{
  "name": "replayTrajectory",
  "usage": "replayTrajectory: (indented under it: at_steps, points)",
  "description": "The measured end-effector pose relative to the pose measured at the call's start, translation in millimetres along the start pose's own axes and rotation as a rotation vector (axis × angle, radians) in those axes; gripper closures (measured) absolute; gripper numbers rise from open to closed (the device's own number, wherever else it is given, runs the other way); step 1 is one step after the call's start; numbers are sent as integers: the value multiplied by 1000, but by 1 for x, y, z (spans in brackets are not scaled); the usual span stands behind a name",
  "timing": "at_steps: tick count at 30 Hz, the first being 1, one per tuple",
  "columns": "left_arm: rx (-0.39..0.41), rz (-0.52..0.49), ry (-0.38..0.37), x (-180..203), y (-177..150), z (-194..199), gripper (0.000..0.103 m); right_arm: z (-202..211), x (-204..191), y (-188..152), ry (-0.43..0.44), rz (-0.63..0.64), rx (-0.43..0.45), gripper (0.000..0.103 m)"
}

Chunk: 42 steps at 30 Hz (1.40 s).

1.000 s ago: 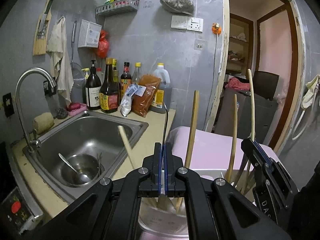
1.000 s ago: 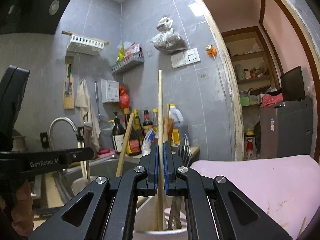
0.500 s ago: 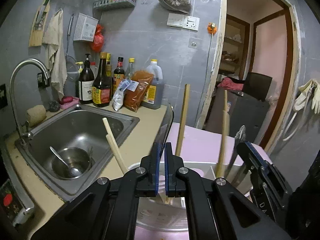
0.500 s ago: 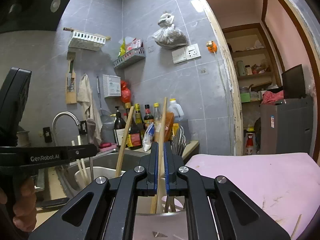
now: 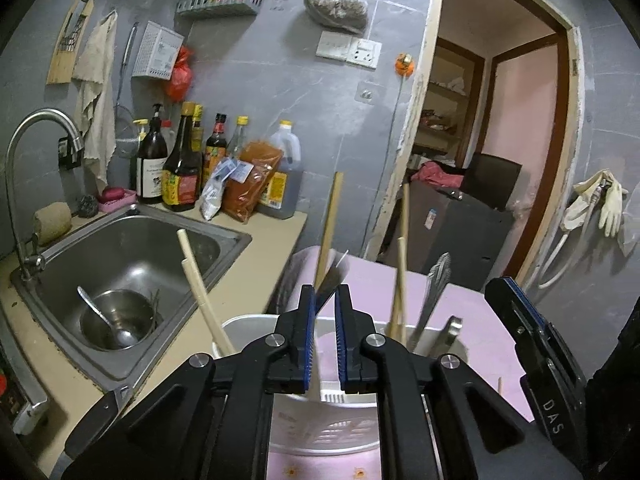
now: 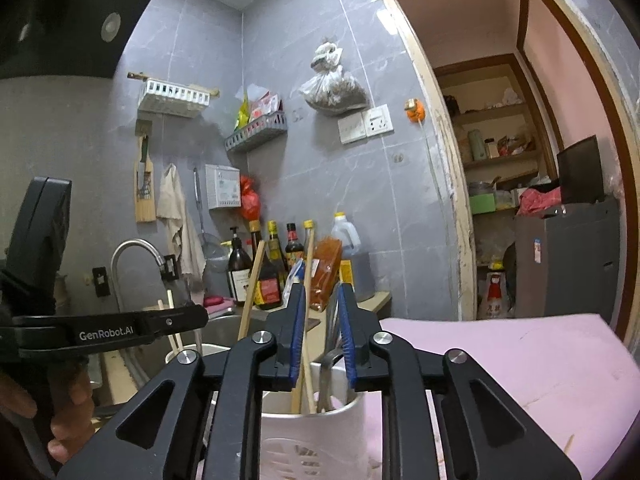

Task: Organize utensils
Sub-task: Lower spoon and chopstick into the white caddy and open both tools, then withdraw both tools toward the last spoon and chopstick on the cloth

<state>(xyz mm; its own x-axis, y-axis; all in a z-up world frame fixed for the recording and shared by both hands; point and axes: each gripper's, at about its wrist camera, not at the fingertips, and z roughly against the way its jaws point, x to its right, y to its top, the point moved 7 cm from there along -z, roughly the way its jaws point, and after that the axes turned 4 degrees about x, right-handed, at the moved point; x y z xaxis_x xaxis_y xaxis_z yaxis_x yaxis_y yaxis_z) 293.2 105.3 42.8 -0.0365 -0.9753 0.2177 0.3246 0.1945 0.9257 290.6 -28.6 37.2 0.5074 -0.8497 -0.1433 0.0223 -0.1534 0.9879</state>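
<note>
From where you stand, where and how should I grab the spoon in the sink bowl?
Take the spoon by its handle, coming straight down from above. The handle leans up over the steel bowl's rim at upper left, clear of metal, while the scoop lies low inside where the tongs would likely scrape the bowl.

Both cameras sit just behind their own tongs and look forward along them, close over a white utensil holder (image 5: 328, 420) on the pink surface (image 5: 472, 304). The left wrist view tilts downward, with the sink (image 5: 132, 264) at its left. The right wrist view looks level and lower, toward the far tiled wall. Both share the holder, the bottles (image 6: 276, 276), the wall and the doorway (image 6: 520, 184).
</note>
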Motion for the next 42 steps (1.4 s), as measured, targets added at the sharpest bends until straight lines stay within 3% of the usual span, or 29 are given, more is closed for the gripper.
replayTrajectory:
  at_steps: [6,11,13,17,20,22,24,27,30,37,42]
  points:
    - [48,9,-18,9,9,10,72,16,13,10,-27,20,11,82]
    - [67,2,-44,22,13,16,68,33,28,18,-63,39,14,75]
    - [77,2,-58,29,13,19,58,41,35,20,-75,43,19,64]
    - [103,-1,-90,43,12,26,53,58,49,25,-104,42,26,53]
    - [107,-1,-115,55,7,28,43,71,59,28,-127,43,28,46]
    - [109,-1,-128,63,4,29,35,81,65,30,-142,47,30,31]
    - [105,-6,-141,71,-1,29,32,89,70,32,-152,51,29,25]
    - [81,-21,-160,84,-11,28,22,102,81,33,-175,69,14,16]
    - [54,-54,-185,98,-23,26,21,114,96,31,-208,75,-6,6]
    - [-41,-121,-228,127,-62,13,18,132,129,16,-294,70,-83,4]
    - [-139,-156,-252,140,-90,0,18,132,147,-1,-320,48,-185,4]
